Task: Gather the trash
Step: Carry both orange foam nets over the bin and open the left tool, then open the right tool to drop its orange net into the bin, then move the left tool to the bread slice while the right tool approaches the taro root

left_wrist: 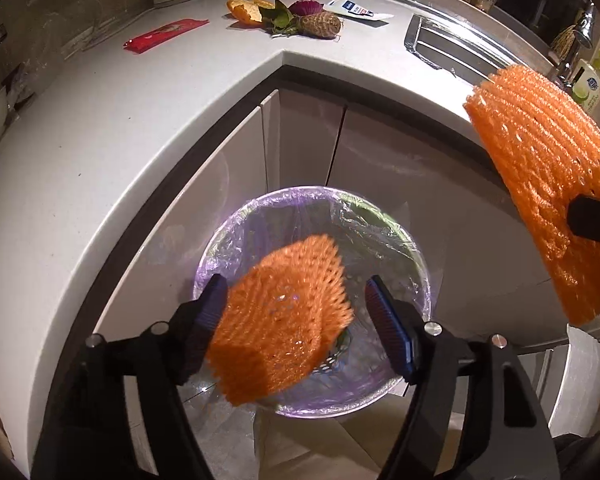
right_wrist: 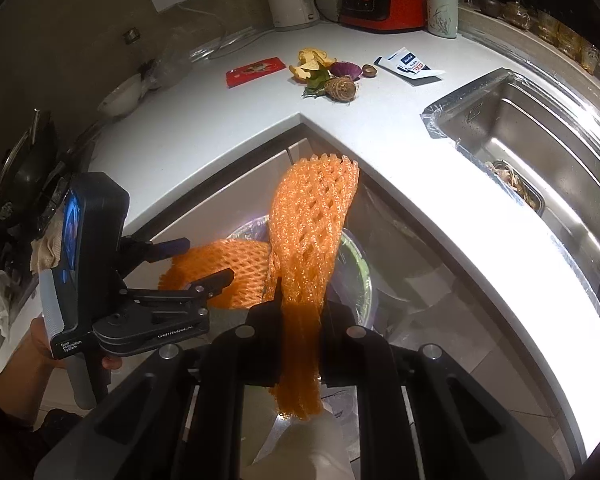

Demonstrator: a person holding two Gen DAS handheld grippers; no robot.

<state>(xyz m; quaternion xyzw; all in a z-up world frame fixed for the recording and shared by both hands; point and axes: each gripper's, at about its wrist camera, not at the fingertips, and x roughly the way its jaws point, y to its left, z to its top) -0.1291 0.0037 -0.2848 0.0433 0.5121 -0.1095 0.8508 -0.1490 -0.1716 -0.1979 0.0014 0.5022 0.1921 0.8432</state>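
Orange mesh foam nets (left_wrist: 280, 320) (right_wrist: 312, 232), purple-tinted clear bin liner (left_wrist: 220, 264), white counter (left_wrist: 140, 120), red packet (left_wrist: 164, 34)

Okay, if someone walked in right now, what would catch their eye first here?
Two bright orange foam nets: one blurred between the left hand-held gripper's open jaws above the lined bin, the other pinched in the right hand-held gripper. Behind, food scraps sit on the white counter.

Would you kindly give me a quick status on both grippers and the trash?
Left gripper open, foam net loose between its fingers over lined bin. Right gripper shut on second foam net. Peels on counter. Nothing blocking.
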